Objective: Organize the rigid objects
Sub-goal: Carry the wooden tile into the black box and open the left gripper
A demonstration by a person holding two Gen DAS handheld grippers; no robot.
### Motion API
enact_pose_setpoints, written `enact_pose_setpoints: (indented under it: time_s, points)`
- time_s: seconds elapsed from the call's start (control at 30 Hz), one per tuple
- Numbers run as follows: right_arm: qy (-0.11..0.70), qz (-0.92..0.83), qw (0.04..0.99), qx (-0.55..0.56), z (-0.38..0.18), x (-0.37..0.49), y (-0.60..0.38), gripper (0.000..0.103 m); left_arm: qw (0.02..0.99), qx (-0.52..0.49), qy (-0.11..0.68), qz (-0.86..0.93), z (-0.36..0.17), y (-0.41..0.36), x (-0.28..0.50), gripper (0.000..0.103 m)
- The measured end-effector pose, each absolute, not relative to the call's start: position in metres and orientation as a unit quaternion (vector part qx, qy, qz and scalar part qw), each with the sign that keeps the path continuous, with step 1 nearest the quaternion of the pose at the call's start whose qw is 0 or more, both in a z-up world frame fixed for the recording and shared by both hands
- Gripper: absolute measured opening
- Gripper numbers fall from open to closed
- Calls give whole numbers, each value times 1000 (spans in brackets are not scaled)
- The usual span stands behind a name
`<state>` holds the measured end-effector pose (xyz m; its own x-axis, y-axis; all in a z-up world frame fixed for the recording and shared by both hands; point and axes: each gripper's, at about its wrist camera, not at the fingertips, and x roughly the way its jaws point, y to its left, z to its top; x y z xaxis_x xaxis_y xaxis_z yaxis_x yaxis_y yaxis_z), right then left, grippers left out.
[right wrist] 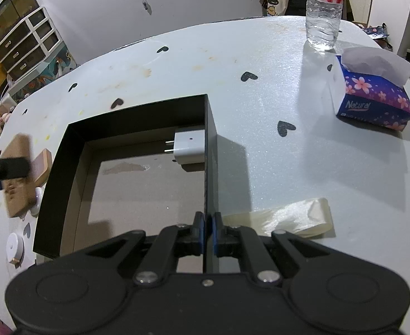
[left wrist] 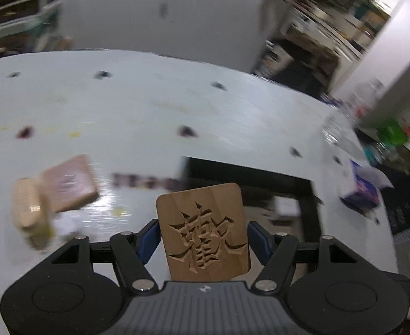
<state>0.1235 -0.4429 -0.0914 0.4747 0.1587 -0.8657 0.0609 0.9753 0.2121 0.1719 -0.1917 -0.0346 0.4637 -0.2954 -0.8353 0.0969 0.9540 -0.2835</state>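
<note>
My left gripper (left wrist: 203, 237) is shut on a wooden tile (left wrist: 203, 229) carved with a Chinese character and holds it above the table, near the black box's corner (left wrist: 249, 173). In the right wrist view the tile (right wrist: 16, 176) shows blurred at the far left, left of the box. My right gripper (right wrist: 208, 231) is shut on the right wall of the black box (right wrist: 209, 145). A white plug adapter (right wrist: 189, 146) lies inside the box at its far right corner. A pinkish wooden block (left wrist: 68, 184) and a pale wooden piece (left wrist: 26, 206) lie on the table at left.
A tissue box (right wrist: 372, 95) and a water bottle (right wrist: 323, 8) stand at the right. A folded plastic bag (right wrist: 288, 217) lies beside the box's right wall. A small white round object (right wrist: 15, 247) sits at the table's left. The white table (right wrist: 260, 55) has black heart marks.
</note>
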Motion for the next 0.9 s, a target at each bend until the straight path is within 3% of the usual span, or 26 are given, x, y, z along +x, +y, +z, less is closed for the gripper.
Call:
enact_pose_setpoints:
  time_s: [0.53,0.9]
  points:
    - [512,29,852,108,-92,123,-442,6,776,-70,596,-194,-110,-289,220,68]
    - [514,30,851,105,-92,124,-443,6,761,-53,612,-212,-127,-318,229,68]
